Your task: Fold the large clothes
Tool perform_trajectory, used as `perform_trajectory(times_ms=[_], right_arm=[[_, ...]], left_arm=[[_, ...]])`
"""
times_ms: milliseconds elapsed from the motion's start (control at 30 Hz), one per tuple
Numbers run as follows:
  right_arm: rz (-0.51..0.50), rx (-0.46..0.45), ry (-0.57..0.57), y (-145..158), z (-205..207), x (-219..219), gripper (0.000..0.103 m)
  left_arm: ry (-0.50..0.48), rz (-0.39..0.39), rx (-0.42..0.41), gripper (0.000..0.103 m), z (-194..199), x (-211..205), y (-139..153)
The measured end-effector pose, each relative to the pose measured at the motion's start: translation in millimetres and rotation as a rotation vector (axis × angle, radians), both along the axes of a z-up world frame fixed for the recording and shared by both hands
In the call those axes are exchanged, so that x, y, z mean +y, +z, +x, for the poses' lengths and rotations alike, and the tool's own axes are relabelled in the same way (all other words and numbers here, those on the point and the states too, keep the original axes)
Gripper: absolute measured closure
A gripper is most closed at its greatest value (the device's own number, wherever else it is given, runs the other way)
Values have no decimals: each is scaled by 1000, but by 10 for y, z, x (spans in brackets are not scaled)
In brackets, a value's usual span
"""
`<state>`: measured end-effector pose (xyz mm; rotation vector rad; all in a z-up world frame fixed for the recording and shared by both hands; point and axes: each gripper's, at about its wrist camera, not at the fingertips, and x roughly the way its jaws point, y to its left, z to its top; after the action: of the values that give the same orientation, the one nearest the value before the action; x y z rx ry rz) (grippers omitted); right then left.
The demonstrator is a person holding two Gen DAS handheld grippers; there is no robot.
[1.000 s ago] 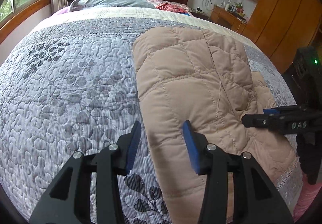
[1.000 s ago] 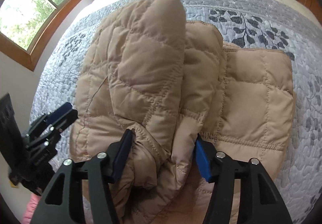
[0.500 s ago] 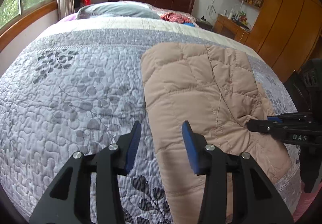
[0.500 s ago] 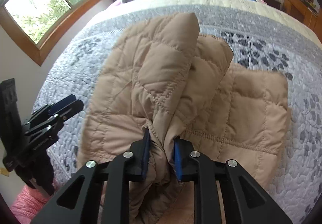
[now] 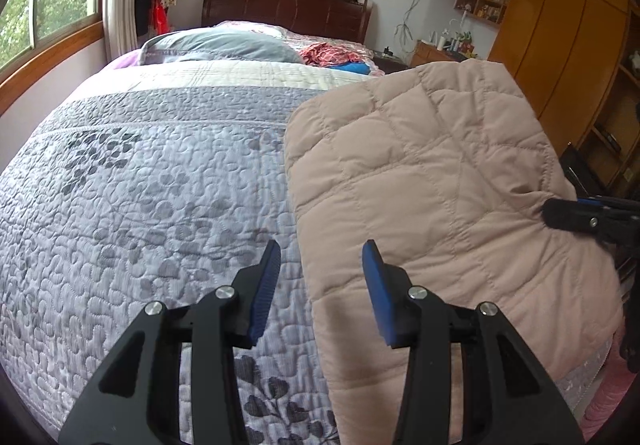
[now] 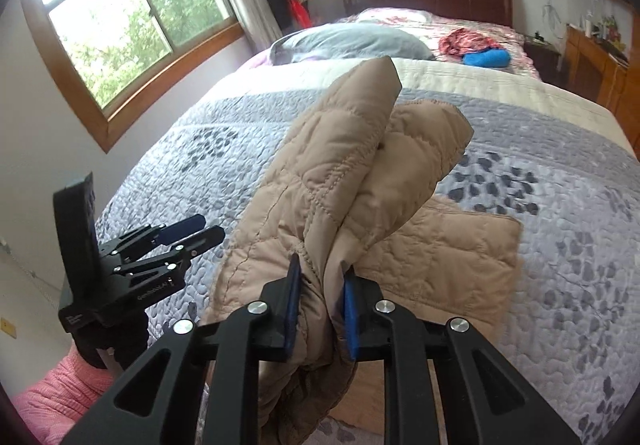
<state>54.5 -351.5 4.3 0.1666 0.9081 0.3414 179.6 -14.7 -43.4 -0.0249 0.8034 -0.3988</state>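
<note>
Right gripper (image 6: 319,305): blue pads clamped on a bunched fold of the tan quilted jacket (image 6: 352,181); its jaws have just been closing, with the cloth between them. The pinched part stands lifted toward 12 o'clock, above a flat layer of the same jacket on the bed (image 6: 560,213) at 3 o'clock. In the left view this gripper shows at the 3 o'clock edge, biting the jacket's side.

Left gripper (image 5: 319,277): jaws apart at a middling gap, holding nothing (no cloth touches either pad). It hangs over the grey quilt, the jacket's left edge passing beneath its right finger. In the right view it sits at 9 o'clock, beside a pink sleeve (image 6: 52,401).

Jacket: near edge of the bed, right half of the left view, spreading from 1 to 5 o'clock.

Change from a second ago: the right jaws, then wide around the fold, now pinch it, and the fold has risen off the bed. More of the room shows beyond the bed in both views. The left gap is much the same.
</note>
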Motion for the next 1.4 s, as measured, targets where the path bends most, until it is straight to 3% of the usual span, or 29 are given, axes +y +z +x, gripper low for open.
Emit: perform_trajectory(times_ms=[267, 600, 867, 1167, 1400], right_arm=[[38, 50, -91, -219, -134, -531, 84], [118, 170, -145, -951, -125, -911, 82], [159, 188, -160, -1377, -182, -1007, 80], [152, 173, -182, -1478, -193, -991, 78], [103, 129, -192, -1171, -316, -965, 65]], left_arm=[[-76, 51, -14, 61, -46, -391, -74], [-136, 94, 36, 61, -25, -669, -348], [-167, 124, 52, 60, -25, -787, -551], [-162, 140, 38, 60, -26, -826, -681], [-166, 123, 41, 58, -88, -743, -506]])
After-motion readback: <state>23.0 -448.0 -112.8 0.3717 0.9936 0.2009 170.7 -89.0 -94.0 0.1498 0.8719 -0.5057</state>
